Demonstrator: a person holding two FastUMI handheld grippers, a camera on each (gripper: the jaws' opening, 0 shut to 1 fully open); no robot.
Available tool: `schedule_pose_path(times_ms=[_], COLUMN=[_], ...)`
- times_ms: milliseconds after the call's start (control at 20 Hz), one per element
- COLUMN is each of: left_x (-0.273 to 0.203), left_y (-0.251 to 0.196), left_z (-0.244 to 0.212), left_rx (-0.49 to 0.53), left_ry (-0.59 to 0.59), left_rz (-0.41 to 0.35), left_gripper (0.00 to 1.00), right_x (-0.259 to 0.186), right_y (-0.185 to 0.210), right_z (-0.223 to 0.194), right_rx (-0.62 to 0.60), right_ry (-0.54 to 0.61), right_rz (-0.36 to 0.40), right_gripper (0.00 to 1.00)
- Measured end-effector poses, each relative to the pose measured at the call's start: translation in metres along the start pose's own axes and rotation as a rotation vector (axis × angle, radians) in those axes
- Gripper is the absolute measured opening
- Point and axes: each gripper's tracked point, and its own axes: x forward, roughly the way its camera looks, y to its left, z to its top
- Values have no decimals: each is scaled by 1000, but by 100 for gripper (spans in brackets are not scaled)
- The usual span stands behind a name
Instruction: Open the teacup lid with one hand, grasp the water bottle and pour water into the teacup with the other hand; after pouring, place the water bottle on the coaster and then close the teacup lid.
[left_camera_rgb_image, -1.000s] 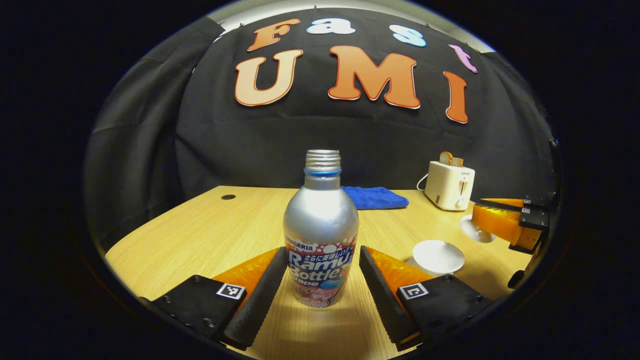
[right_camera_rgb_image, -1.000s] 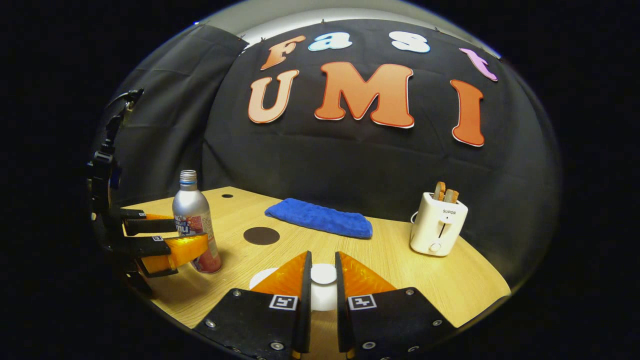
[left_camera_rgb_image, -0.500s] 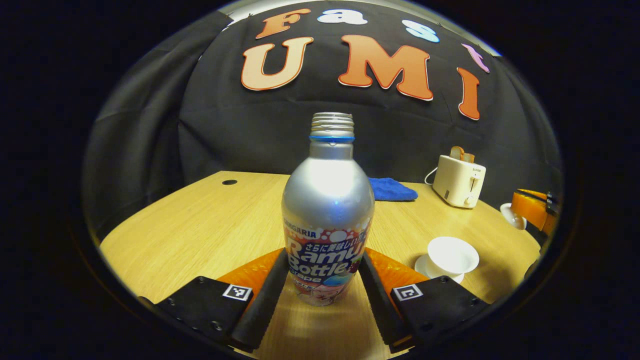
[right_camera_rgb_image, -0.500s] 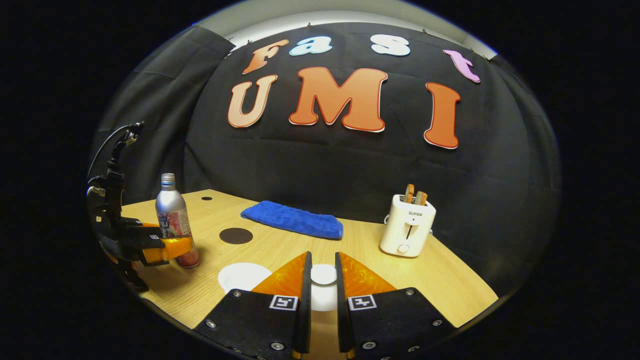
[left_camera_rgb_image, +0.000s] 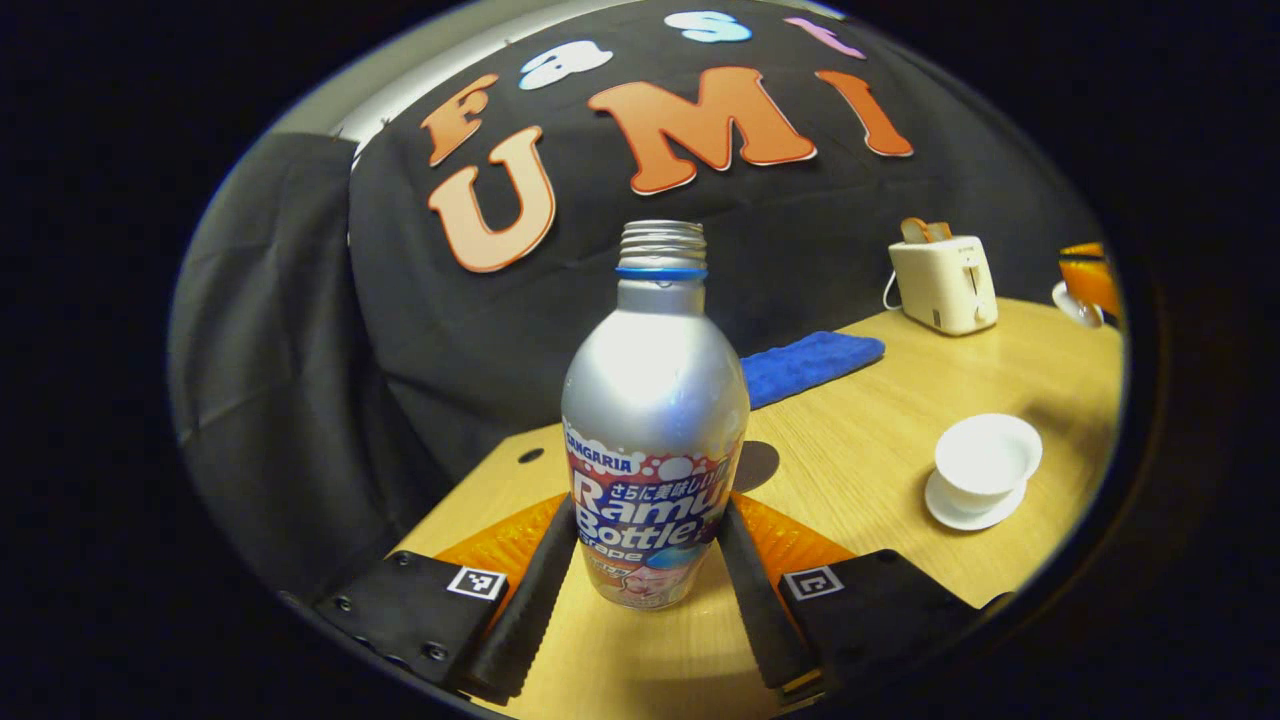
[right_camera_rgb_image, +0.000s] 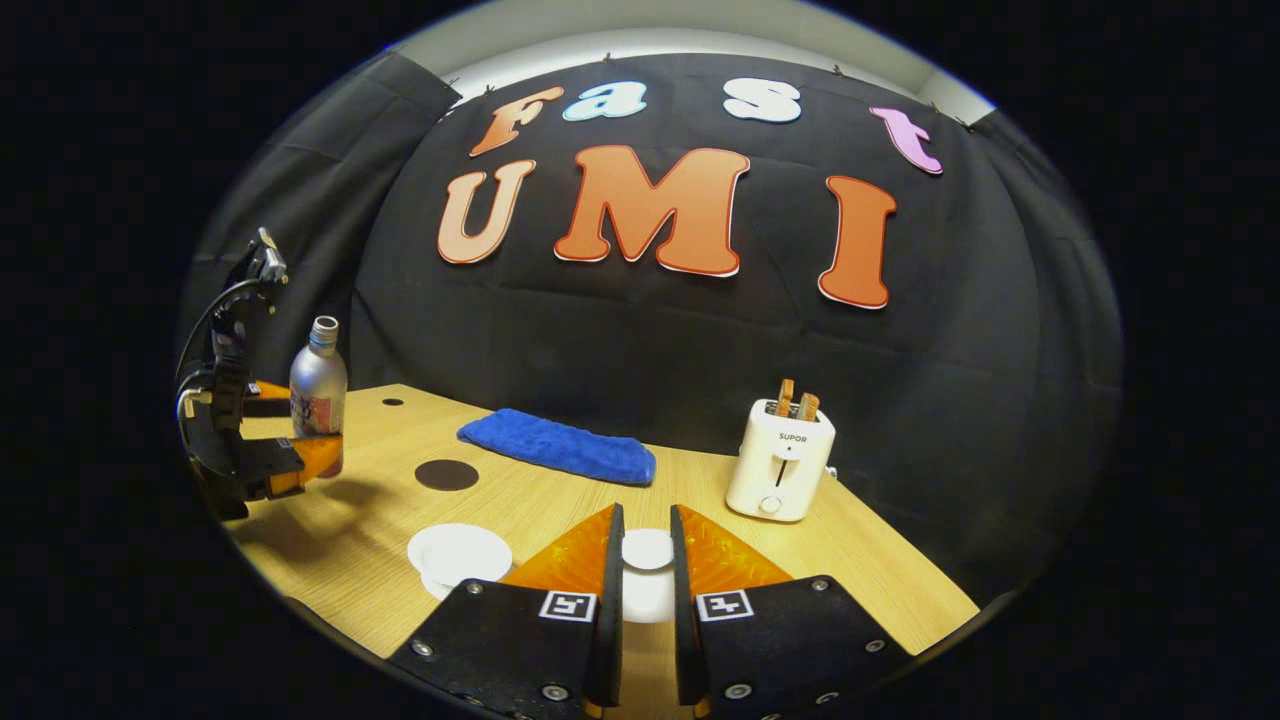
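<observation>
A silver water bottle with no cap stands between the fingers of my left gripper, which is shut on its labelled lower body. In the right gripper view the bottle hangs above the table's left end in the left gripper. The white teacup sits open on its saucer, to the right of the bottle. My right gripper is shut on the knob of the white lid, held above the table to the right of the teacup. A dark round coaster lies behind the cup.
A blue folded cloth lies along the back of the wooden table. A white toaster with toast in it stands at the back right. A small hole marks the table's far left corner.
My left gripper shut on the bottle, then raised it off the table and swung its view toward the teacup. My right gripper drew away to the right with the lid.
</observation>
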Motion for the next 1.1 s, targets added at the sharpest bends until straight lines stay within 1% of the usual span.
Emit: schedule_pose_path(times_ms=[50, 100, 150, 300, 350, 400, 450, 500, 600, 700, 750, 850, 900, 950, 1000, 1050, 1100], left_x=[2, 3, 4, 6, 1, 2, 2, 1, 2, 1, 1, 1, 3, 0, 1, 3, 4], left_y=[-1, -1, -2, -1, 2, 0, -1, -2, -3, -3, -4, -3, -4, -4, -5, -1, -2], left_z=[4, 7, 9, 18, 19, 21, 21, 23, 24, 27, 27, 30, 35, 34, 32, 32, 35], left_rx=[60, 109, 158, 318, 388, 434, 489, 535, 615, 705, 749, 851, 911, 955, 974, 994, 1024], left_ry=[-13, -22, -30, -59, -71, -81, -93, -106, -127, -135, -135, -156, -185, -189, -189, -184, -189], left_rz=[6, 14, 21, 59, 65, 68, 75, 83, 100, 116, 122, 139, 161, 171, 167, 160, 165], left_gripper=[86, 82, 86, 86, 86, 81, 84, 82, 81, 81, 85, 84, 83, 82, 84, 81, 84], right_x=[-1, -2, -3, -6, -7, -9, -9, -11, -12, -14, -14, -15, -16, -17, -16, -17, -17], right_y=[-3, -6, -9, -25, -28, -33, -35, -37, -41, -43, -43, -42, -40, -39, -39, -38, -38], right_z=[1, 2, 4, 4, 4, 3, 3, 2, 2, 2, 1, 0, -1, -1, -2, -3, -3], right_rx=[6, 12, 14, 17, 18, 20, 21, 20, 18, 24, 24, 16, 13, 10, 4, -2, -9], right_ry=[-1, -5, -9, -21, -20, -20, -20, -20, -23, -27, -26, -26, -24, -24, -23, -24, -25], right_rz=[-3, -8, -15, -57, -66, -76, -80, -83, -90, -91, -89, -86, -76, -74, -70, -68, -67], right_gripper=[22, 22, 22, 22, 22, 22, 22, 22, 22, 22, 22, 22, 22, 22, 22, 22, 22])
